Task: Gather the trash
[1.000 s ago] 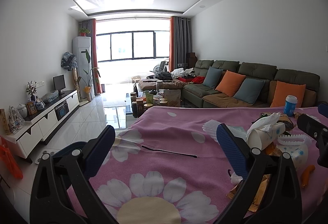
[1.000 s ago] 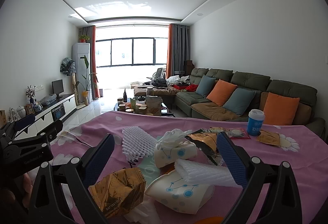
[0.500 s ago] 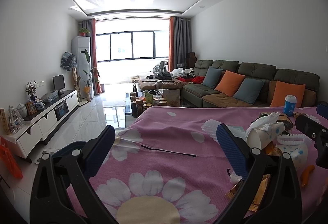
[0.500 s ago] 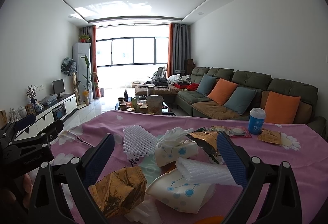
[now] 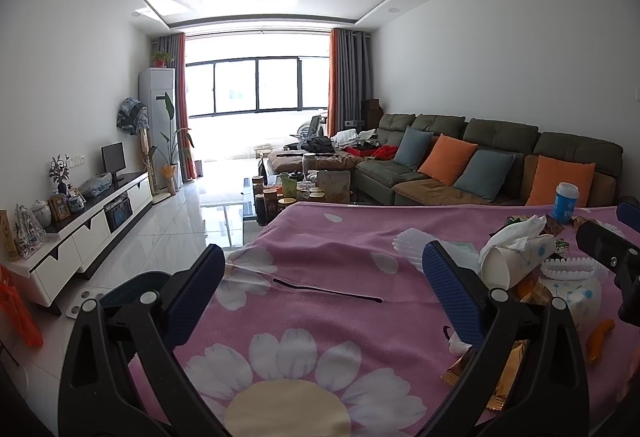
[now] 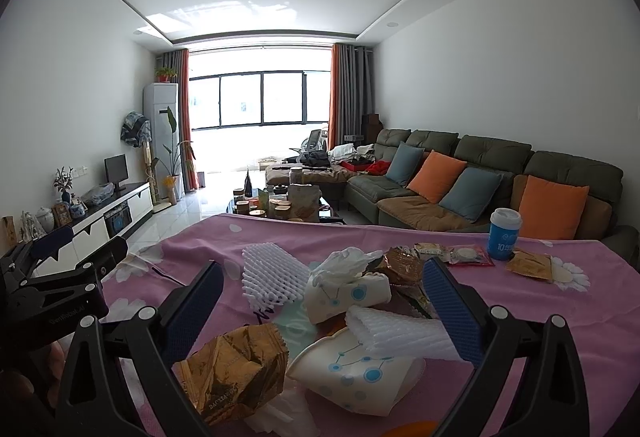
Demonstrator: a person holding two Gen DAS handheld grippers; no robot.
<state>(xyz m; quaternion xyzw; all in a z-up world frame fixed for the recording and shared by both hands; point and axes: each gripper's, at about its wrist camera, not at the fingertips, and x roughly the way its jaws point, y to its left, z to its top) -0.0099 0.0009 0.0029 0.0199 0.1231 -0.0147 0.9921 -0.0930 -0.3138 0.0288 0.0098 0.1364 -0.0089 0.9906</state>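
While both of my grippers hover over the table, nothing has been picked up yet. Starting at the left, my left gripper (image 5: 320, 277) has its jaws spread wide and empty above bare pink cloth (image 5: 320, 237), with only a thin dark stick (image 5: 328, 289) lying between the fingers; the trash sits well off to its right. Moving right, my right gripper (image 6: 324, 289) is also spread wide and empty, and the trash pile lies directly between and just ahead of its fingers. Nearest its left finger is a crumpled gold wrapper (image 6: 236, 373); I expect it to be light, crackly and slippery, best pinched across its bunched middle. Behind it lies a white foam net (image 6: 268, 281), soft and springy. In the centre are two paper cups (image 6: 348, 293) on their sides, one stuffed with tissue; I judge them light and easily crushed, so the rim or wall is the place to grip. A second foam sleeve (image 6: 400, 333) rests on the nearer cup, touching the right finger. Farther right, flat wrappers (image 6: 528, 265) and an upright blue cup (image 6: 504, 233) stand apart.
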